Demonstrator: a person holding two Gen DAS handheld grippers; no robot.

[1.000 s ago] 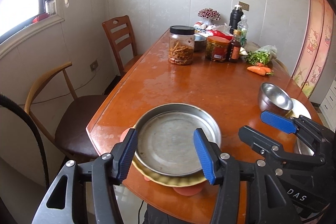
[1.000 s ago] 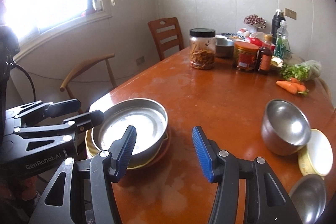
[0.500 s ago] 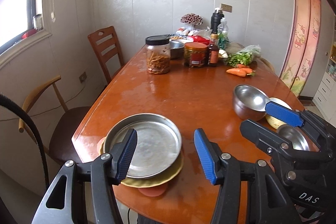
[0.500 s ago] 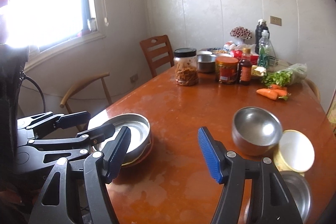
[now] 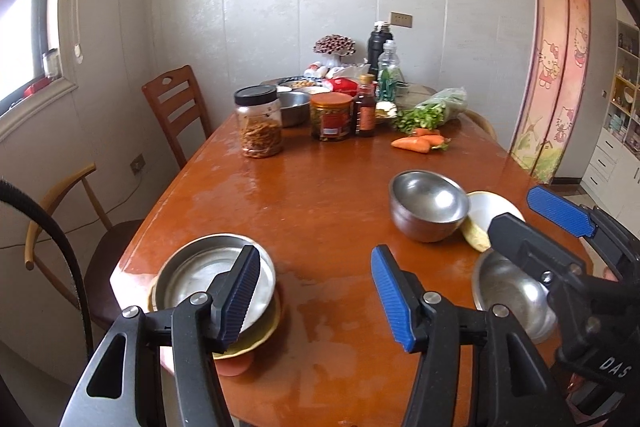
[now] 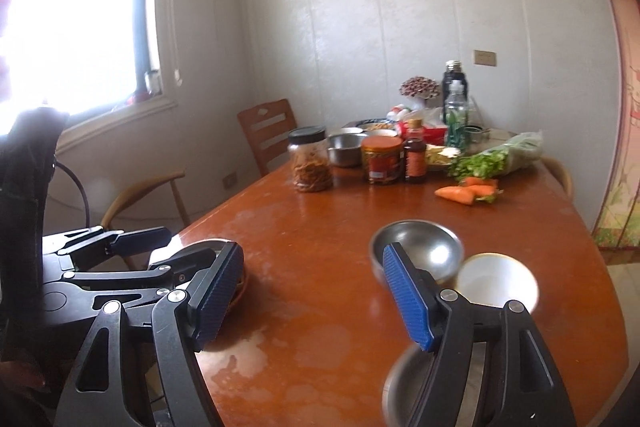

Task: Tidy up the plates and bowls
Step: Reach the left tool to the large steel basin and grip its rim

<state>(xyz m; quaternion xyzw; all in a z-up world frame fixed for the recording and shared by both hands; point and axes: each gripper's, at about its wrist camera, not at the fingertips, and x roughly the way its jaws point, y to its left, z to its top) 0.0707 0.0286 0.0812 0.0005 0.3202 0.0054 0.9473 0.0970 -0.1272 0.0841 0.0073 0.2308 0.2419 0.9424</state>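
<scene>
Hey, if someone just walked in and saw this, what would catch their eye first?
Probably the two open, empty blue-padded grippers up close, left gripper and right gripper, the right one's jaws opening. Next, the steel pan stacked on a yellow plate at the table's near left corner, and three bowls clustered on the right, led by a steel bowl. Jars and carrots crowd the far end.

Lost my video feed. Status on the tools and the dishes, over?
Left tool open, empty. Right tool opening, nothing between its pads. Steel plate stacked at table's near-left corner; three bowls loose, nearest steel bowl. Nothing in the way.
</scene>
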